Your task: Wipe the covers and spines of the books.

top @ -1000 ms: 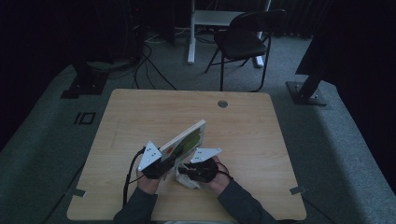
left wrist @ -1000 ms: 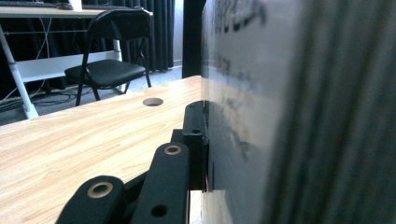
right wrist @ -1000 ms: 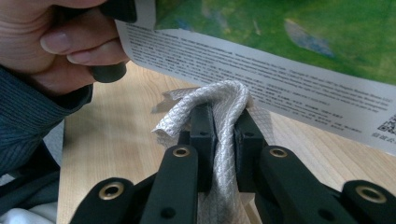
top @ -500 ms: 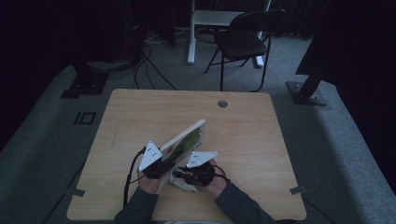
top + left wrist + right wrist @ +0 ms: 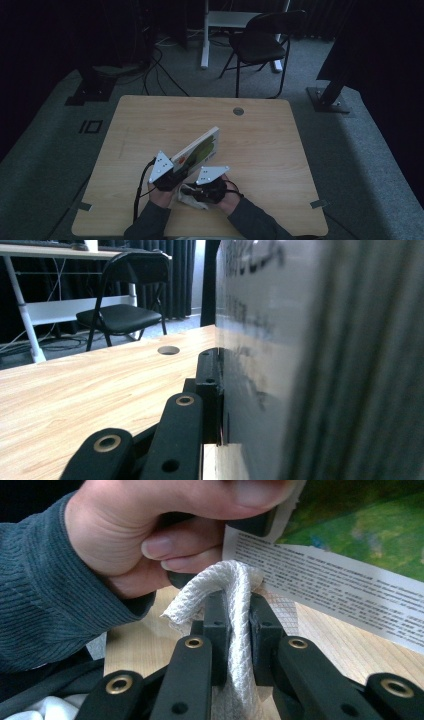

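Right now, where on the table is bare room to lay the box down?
The light wooden table is bare along its far edge around the round cable hole, and on its whole right side. The near middle is crowded: flat printed cardboard box, white mesh cloth.

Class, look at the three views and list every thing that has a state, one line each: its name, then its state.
Book: closed, tilted up on one edge, gripped at its near end.
White cloth: folded, pinched, touching the book's lower edge.
Left claw: shut on the book.
Right claw: shut on the white cloth.
Chair: upright, unoccupied.
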`<state>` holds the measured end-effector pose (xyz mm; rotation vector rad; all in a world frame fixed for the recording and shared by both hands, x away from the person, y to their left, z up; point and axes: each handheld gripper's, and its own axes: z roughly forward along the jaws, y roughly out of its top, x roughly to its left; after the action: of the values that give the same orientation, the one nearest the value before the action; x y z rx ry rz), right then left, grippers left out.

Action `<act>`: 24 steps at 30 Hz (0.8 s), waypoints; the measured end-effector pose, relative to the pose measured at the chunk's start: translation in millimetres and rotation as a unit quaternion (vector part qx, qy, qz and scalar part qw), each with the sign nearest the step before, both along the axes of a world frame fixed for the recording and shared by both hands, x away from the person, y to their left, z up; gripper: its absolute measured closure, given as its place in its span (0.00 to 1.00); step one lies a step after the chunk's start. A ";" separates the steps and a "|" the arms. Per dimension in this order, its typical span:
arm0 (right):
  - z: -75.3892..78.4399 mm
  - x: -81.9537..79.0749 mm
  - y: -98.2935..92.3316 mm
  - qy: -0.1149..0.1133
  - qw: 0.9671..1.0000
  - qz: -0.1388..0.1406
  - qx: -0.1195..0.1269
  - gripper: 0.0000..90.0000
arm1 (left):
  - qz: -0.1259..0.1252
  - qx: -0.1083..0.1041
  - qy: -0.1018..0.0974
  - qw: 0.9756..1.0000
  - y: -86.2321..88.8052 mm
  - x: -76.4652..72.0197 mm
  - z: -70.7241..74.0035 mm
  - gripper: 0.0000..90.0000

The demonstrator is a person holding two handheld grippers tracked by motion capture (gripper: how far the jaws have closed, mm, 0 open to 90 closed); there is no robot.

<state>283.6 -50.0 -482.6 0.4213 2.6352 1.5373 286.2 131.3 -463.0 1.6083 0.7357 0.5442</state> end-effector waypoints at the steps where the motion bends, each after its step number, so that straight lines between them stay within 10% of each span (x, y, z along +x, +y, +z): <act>1: -0.2 0.7 -0.6 -0.002 1.000 -0.001 0.000 0.91 | 0.002 -0.001 -0.001 1.000 1.5 -0.1 0.6 0.87; 24: 9.4 31.5 -47.0 -0.001 0.997 -0.077 0.011 0.91 | 0.021 0.020 -0.019 0.999 17.4 -2.5 7.1 0.87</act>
<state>315.2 -97.0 -473.2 0.6084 2.5195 1.5204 283.7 148.8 -455.9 1.6178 0.7345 0.6216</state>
